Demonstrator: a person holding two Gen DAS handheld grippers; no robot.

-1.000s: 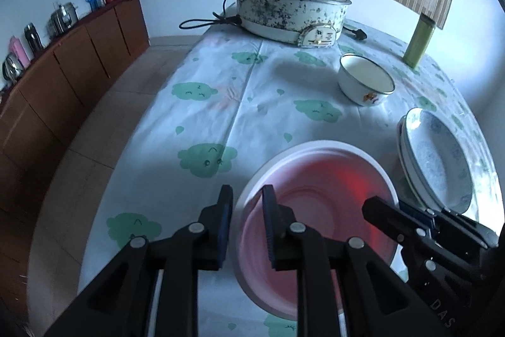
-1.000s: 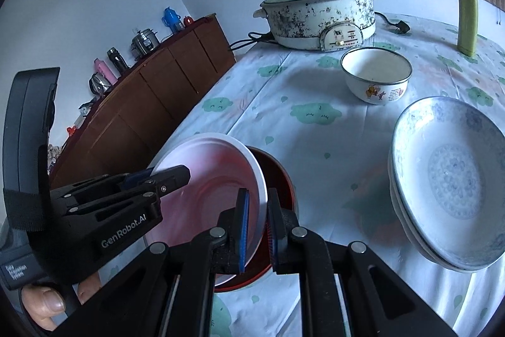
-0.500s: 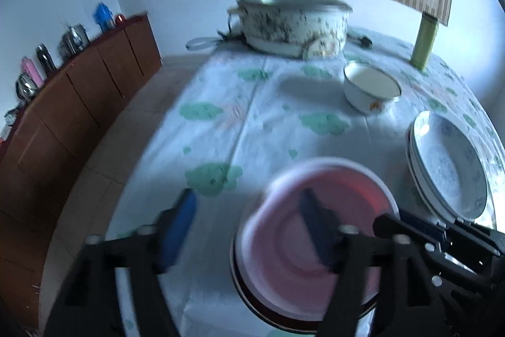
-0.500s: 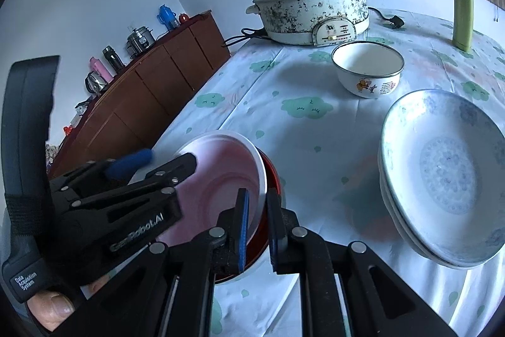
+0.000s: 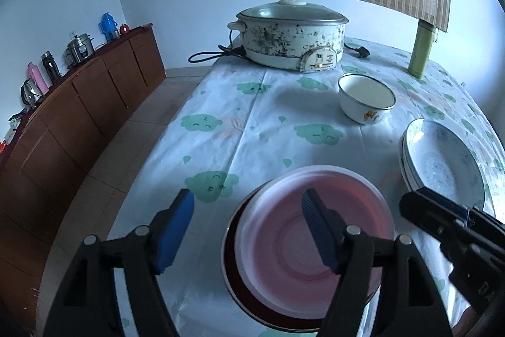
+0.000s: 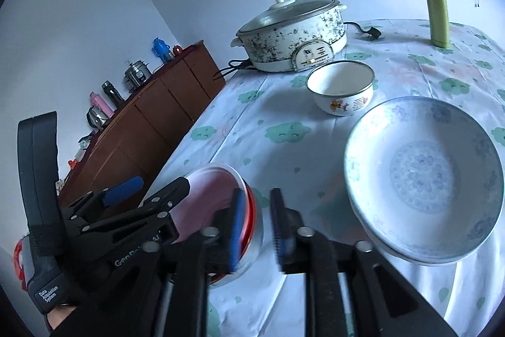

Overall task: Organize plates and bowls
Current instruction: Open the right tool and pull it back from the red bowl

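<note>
Left tongs: our left gripper (image 5: 247, 229) had let go. A second back its pads pinched the near rim of the pink plate (image 5: 315, 239); now they stood wide apart, one pad over the cloth, the other over the plate, touching nothing.

Right tongs: our right gripper (image 6: 257, 228) was clamped on the plate's right edge moments ago. Now its jaws were opening, and the rim sat by the left pad, with no squeeze on it that we could see.

Pink plate: down and flat, nested on the red plate (image 5: 235, 270) at the near edge of the table (image 5: 268, 116).

What it meant: one stack made, we judged; the plate looked placed and both hands were freeing up.

Other dishes: the blue-patterned plates (image 6: 423, 179) were already piled on the right, while the white bowl (image 5: 366, 98) stood alone near the electric pot (image 5: 290, 37).

Next, as we saw it: the bowl seemed the only loose piece left.

Risk: the pink plate sat slightly off-centre on the red one, so we'd pull clear gently.
</note>
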